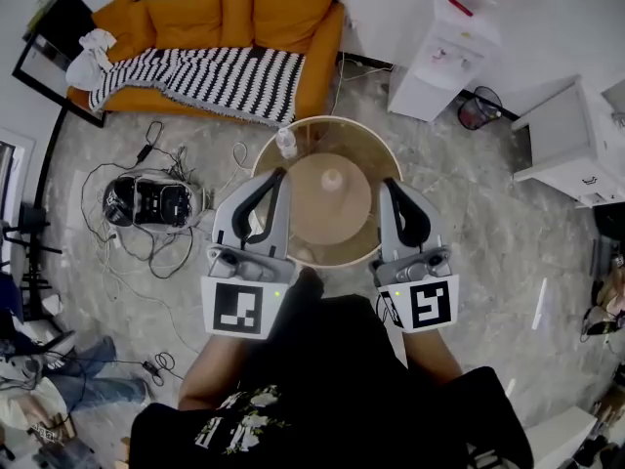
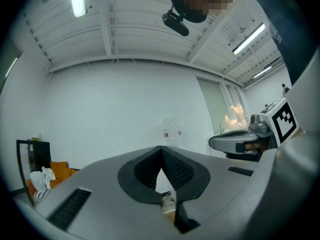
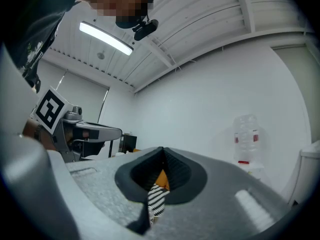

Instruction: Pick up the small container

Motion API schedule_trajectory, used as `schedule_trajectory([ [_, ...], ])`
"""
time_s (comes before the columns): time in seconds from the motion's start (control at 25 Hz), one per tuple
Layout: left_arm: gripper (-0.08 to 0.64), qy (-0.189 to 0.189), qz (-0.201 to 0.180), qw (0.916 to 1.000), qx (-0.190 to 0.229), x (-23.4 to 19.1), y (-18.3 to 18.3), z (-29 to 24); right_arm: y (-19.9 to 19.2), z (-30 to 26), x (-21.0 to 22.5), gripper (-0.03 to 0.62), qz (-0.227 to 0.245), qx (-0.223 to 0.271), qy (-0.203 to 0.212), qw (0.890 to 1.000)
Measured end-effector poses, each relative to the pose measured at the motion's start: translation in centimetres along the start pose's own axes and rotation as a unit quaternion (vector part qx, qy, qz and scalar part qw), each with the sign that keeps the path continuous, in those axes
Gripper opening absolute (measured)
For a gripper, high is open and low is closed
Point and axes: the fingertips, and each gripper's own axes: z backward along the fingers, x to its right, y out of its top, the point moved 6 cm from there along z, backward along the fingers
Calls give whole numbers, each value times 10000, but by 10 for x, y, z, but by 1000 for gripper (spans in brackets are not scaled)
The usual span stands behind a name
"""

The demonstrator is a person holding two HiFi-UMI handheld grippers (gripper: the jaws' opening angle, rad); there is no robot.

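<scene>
The right gripper has its fingers closed tip to tip, with nothing between them. The slit beneath shows an orange sofa and a striped blanket. The left gripper is at 9 o'clock, a water bottle at 3 o'clock and a ceiling light at 11.

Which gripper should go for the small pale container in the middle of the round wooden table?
Right, narrowly. Both are shut and about equally near the small pale container, but a clear plastic bottle stands beside the left gripper, while the right gripper probably has an unobstructed path.
</scene>
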Motion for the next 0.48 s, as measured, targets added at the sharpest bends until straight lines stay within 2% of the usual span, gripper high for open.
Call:
schedule_trajectory([
  [0.28,6,-260,100,9996,102,-34,-24,-43,-16,-45,5,-5,174,-106,-150,9997],
  [0.48,6,-429,86,9990,-9,-36,-48,-71,-41,-61,18,-5,164,-322,-162,9992],
])
